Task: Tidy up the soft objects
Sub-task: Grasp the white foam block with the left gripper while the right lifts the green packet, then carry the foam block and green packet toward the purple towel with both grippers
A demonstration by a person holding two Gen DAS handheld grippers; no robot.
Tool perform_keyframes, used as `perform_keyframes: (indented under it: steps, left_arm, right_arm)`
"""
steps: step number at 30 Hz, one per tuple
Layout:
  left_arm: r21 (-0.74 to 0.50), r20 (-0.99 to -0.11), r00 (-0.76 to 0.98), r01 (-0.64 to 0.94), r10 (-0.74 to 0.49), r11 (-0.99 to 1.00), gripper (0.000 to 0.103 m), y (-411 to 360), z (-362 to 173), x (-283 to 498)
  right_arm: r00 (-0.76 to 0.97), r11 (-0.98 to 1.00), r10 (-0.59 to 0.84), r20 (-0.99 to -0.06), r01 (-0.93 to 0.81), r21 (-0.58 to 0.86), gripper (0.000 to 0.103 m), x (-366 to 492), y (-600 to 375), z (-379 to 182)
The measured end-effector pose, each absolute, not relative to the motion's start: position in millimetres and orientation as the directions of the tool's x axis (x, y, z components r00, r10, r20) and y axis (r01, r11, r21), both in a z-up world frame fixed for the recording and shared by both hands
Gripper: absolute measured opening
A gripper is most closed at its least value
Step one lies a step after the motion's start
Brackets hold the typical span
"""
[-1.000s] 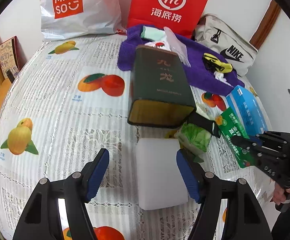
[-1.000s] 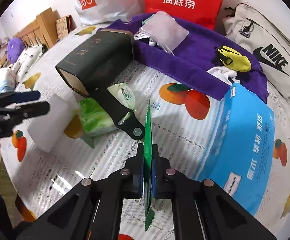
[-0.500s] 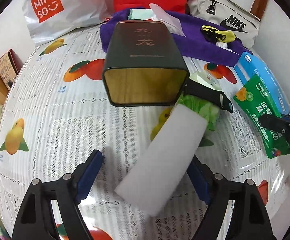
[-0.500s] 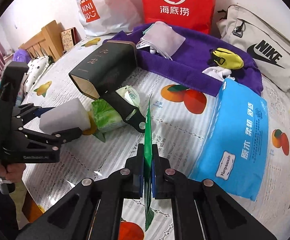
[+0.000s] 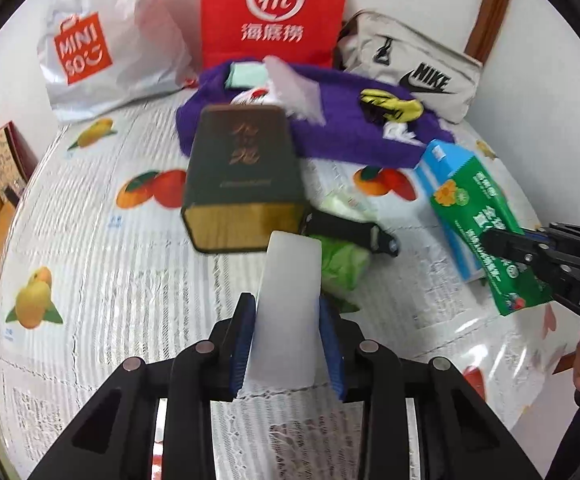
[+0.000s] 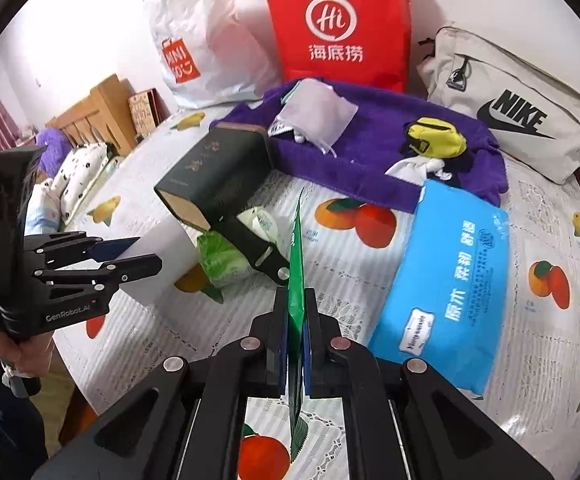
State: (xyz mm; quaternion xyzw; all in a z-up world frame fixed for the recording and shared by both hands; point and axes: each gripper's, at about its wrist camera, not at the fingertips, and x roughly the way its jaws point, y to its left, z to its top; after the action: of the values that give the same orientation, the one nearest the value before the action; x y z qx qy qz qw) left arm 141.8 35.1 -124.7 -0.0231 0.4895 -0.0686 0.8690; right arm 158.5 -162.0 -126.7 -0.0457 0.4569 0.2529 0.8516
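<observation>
Two tools are working: the left tool (image 5: 286, 332), its jaws just closing, is squeezing a white sponge (image 5: 288, 304) above the surface (image 5: 110, 280); the right tool (image 6: 295, 332) is pinching a green packet (image 6: 295, 276) (edge-on). Beyond is lying a dark box (image 5: 246, 168).

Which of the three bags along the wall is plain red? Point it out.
The middle one: the red paper bag with the white "Hi" circle logo. The white Miniso bag stands to its left, and the beige Nike bag lies to its right.
</observation>
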Motion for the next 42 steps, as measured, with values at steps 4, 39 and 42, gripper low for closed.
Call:
perform_keyframes:
  steps: [4,39,42]
  left_arm:
    - [-0.149,-0.828,0.529,0.114,-0.187,0.982,0.030,33.4,-110.6,140.7]
    - [-0.155,-0.775,0.609,0.078,-0.170,0.985,0.029,43.2,-53.3,247.9]
    - [-0.161,-0.779,0.605,0.062,-0.165,0.985,0.029,50.1,-56.0,264.0]
  right_arm:
    - [0.477,0.872,0.390,-0.788,-0.467,0.150,0.005,158.4,-168.7,-114.8]
    - [0.545,0.896,0.408,-0.732,-0.392,0.208,0.005,290.3,-194.8,-83.3]
    - [0.537,0.894,0.421,-0.731,-0.382,0.234,0.006,309.4,-191.4,-88.0]
